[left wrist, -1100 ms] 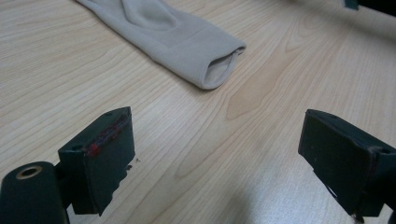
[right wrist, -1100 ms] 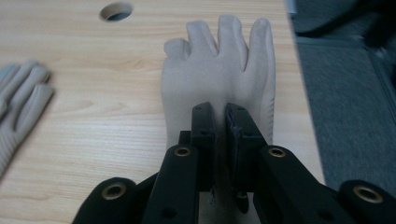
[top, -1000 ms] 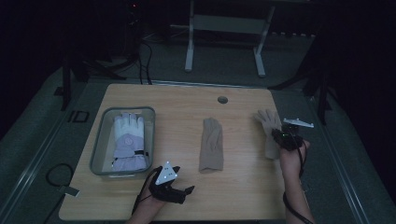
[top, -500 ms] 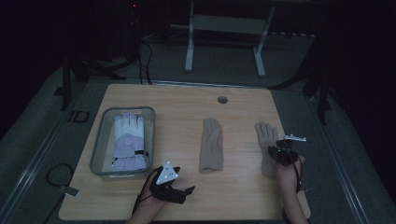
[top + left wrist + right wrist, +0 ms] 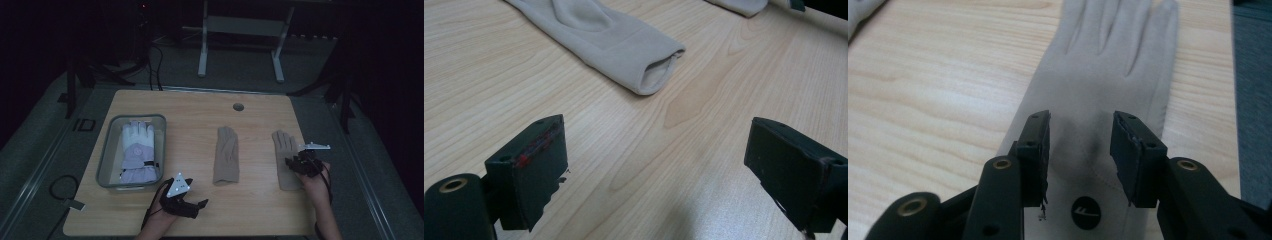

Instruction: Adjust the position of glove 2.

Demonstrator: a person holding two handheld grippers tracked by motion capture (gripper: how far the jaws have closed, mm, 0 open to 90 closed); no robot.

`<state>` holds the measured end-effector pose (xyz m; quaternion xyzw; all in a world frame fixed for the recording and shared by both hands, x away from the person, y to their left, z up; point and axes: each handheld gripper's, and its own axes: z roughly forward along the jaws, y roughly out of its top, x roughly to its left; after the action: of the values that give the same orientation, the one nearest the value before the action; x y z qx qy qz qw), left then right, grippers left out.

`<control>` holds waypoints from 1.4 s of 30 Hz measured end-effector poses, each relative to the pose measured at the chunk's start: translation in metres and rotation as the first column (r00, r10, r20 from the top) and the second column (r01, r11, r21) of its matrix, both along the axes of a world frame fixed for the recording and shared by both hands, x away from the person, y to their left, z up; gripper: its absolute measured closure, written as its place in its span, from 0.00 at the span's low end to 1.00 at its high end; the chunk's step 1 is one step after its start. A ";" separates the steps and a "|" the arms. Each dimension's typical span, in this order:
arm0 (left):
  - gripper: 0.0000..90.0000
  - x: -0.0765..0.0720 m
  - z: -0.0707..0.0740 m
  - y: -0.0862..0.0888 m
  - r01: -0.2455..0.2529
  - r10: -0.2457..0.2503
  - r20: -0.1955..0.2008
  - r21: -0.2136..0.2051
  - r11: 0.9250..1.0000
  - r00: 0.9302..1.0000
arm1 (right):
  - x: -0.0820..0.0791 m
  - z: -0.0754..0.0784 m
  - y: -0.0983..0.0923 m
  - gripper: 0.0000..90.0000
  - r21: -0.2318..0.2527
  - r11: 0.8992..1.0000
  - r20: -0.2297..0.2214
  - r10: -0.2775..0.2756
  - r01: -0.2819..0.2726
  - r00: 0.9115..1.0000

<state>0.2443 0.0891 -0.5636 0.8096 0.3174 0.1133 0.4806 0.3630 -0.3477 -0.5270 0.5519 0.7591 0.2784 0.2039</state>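
The right gripper [image 5: 298, 164] hangs over the right tan glove [image 5: 286, 159], just right of the middle tan glove [image 5: 226, 156] on the table [image 5: 200, 115]. Its jaws have just been opening and now stand partly apart above the cloth, pinching nothing. I think this is the let-go step, so next it should lift straight up. The glove lies long and flat, fingers pointing away from the person. The left gripper [image 5: 197, 207] rests near the middle glove's cuff, jaws spread wide

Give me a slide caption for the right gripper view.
Right hand-held gripper, jaws parted, poised over a beige glove lying flat on the wooden table.
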 end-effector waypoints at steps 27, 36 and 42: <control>0.11 0.000 -0.003 -0.002 0.002 -0.002 0.001 0.020 1.000 1.000 | 0.003 -0.019 -0.012 0.93 0.069 0.998 0.083 -0.005 -0.001 0.997; 0.11 0.000 -0.003 -0.002 -0.002 0.001 0.006 0.029 1.000 1.000 | 0.004 0.003 0.014 0.93 0.132 0.991 0.077 -0.036 0.026 0.996; 0.11 0.000 -0.003 -0.003 0.000 0.000 0.004 0.035 0.999 1.000 | 0.005 0.027 0.038 0.93 0.119 0.993 0.120 -0.043 0.028 0.992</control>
<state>0.2440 0.0866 -0.5663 0.8177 0.3143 0.1203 0.4670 0.3681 -0.3098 -0.4998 0.5581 0.7177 0.3520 0.2225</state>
